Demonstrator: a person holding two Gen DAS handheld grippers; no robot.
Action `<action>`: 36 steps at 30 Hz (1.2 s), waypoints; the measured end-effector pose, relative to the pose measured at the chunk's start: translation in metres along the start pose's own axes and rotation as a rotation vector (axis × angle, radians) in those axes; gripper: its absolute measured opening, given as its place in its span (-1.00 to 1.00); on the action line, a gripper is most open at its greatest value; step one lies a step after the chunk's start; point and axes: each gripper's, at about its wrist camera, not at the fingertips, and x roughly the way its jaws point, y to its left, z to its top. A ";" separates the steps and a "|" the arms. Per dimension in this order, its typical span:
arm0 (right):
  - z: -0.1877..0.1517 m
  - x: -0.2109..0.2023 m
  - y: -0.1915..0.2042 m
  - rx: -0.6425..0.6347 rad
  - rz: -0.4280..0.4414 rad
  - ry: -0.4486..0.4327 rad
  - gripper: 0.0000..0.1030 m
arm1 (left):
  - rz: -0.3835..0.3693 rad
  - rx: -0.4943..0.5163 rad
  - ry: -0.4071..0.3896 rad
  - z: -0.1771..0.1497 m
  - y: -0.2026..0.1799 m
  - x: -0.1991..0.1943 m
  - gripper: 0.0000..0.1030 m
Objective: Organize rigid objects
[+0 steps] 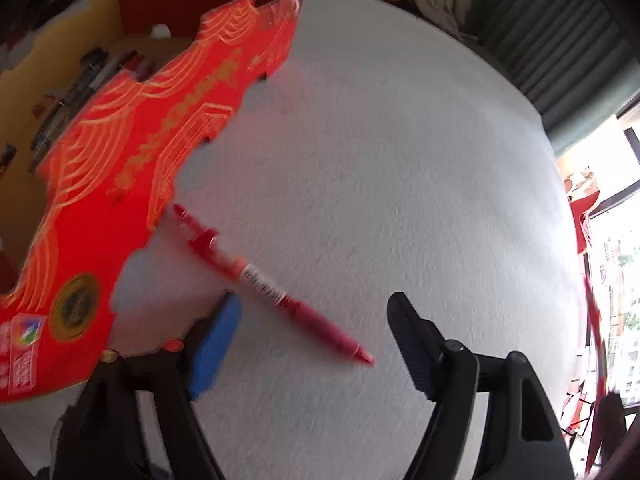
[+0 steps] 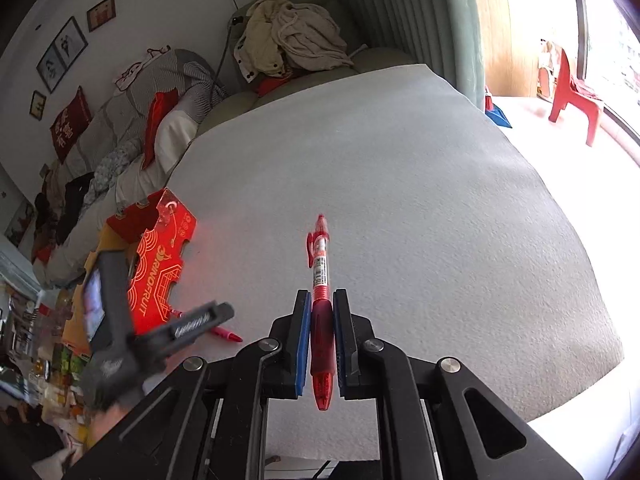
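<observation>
A red pen (image 1: 272, 286) lies on the white table cover, beside the red cardboard box (image 1: 160, 128). My left gripper (image 1: 316, 312) is open just above it, its blue-padded finger left of the pen and its black finger right of it. Several pens (image 1: 84, 84) lie inside the box. My right gripper (image 2: 322, 308) is shut on a second red pen (image 2: 320, 280), held by its grip with its clip end pointing away over the table. The right view also shows the box (image 2: 160, 264), the left gripper (image 2: 160, 332) and the tip of the first pen (image 2: 228, 334).
The white cover (image 2: 400, 200) spans the table, with edges at the right and far side. A sofa with heaped clothes (image 2: 288, 36) stands behind it. A red plastic chair (image 2: 572, 96) stands by the window at the far right.
</observation>
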 end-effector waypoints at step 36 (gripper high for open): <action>0.012 -0.011 0.011 0.015 0.059 -0.038 -0.77 | -0.254 0.597 -0.183 -0.015 -0.058 -0.072 -0.80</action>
